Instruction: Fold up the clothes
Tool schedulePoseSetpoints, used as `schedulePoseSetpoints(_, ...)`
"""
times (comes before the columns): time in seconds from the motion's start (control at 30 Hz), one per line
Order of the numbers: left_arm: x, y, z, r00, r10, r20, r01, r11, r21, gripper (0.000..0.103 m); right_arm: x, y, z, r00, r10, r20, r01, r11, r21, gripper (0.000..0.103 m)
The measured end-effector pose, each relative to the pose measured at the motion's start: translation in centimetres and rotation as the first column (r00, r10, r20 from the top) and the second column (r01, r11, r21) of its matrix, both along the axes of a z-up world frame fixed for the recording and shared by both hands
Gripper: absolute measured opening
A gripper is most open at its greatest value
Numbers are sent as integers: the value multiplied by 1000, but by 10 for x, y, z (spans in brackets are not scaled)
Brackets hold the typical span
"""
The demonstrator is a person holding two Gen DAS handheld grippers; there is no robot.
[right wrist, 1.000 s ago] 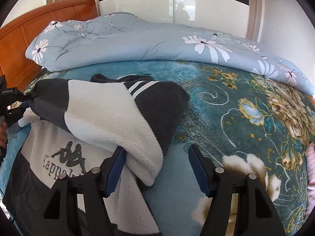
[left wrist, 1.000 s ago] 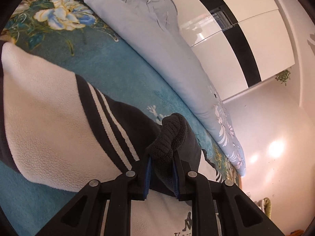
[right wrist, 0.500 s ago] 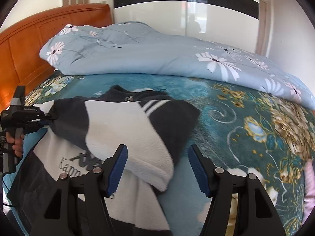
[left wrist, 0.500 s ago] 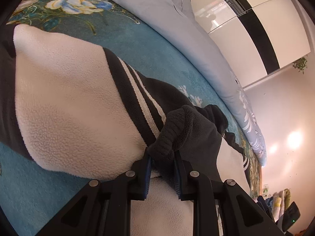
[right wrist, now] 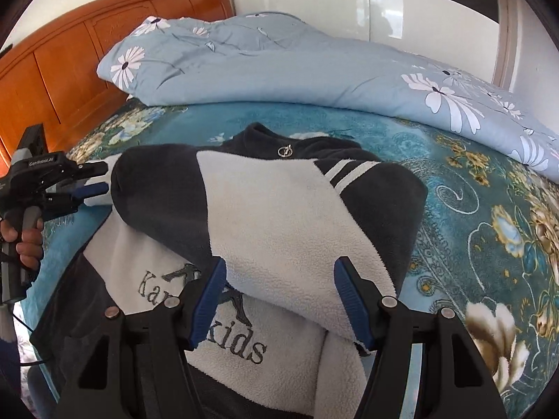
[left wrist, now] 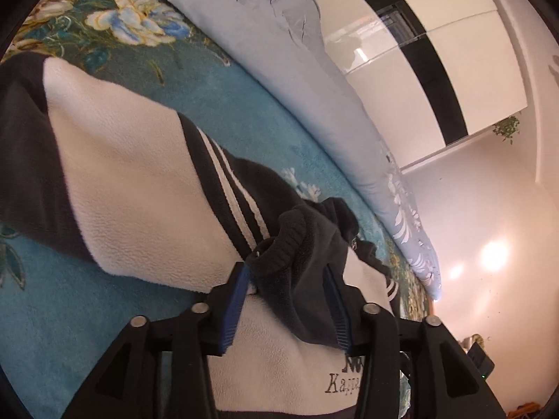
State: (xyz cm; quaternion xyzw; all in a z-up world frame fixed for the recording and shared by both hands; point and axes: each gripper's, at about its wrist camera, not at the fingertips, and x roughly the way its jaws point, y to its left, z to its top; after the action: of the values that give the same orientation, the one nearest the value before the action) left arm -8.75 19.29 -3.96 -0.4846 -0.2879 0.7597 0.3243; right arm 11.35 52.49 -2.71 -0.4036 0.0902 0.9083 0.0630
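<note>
Left claw (left wrist: 286,300): I see its blue pads parted a little way, with the dark ribbed cuff (left wrist: 283,241) of the sleeve bunched between them; whether the pads actually pinch it I cannot tell. In the right wrist view the same claw sits at the left edge of the frame, held by a hand (right wrist: 24,241).

Right claw (right wrist: 279,296): mine stands wide open, fingers either side of the folded sleeve's lower hem, gripping nothing.

Jacket (right wrist: 244,342): a white and dark fleece jacket lies flat on the bed, filling the lower centre of the right wrist frame, printed lettering facing up.

Sleeve (right wrist: 279,216): white with dark ends and two white stripes, folded across the chest of the jacket from right to left. Its cuff end reaches the left claw at centre left.

Collar (right wrist: 279,146): dark, with a round zip pull, just above the sleeve in the frame.

Bedspread (right wrist: 471,216): teal with flowers; I have open room to the right of the jacket, towards the right edge of the frame.

Duvet (right wrist: 297,63): pale blue with white flowers, heaped across the far side of the bed, well apart from the jacket.

Headboard (right wrist: 70,52): orange wood, upper left.

Wardrobe (right wrist: 349,0): glossy white doors with a black band, top of the frame.
</note>
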Motion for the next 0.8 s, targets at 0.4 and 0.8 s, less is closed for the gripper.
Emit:
schedulePoseSetpoints(0.4, -7, -168, -22, 919, 393, -36, -394, 919, -25, 95, 26, -17, -1, 1000, -6, 19, 8, 993, -117, 97)
schedulePoseSetpoints(0.8, -48, -231, -60, 824, 561, 81, -564, 825, 24, 93, 24, -43, 3, 999, 14, 40, -10, 994, -106, 102)
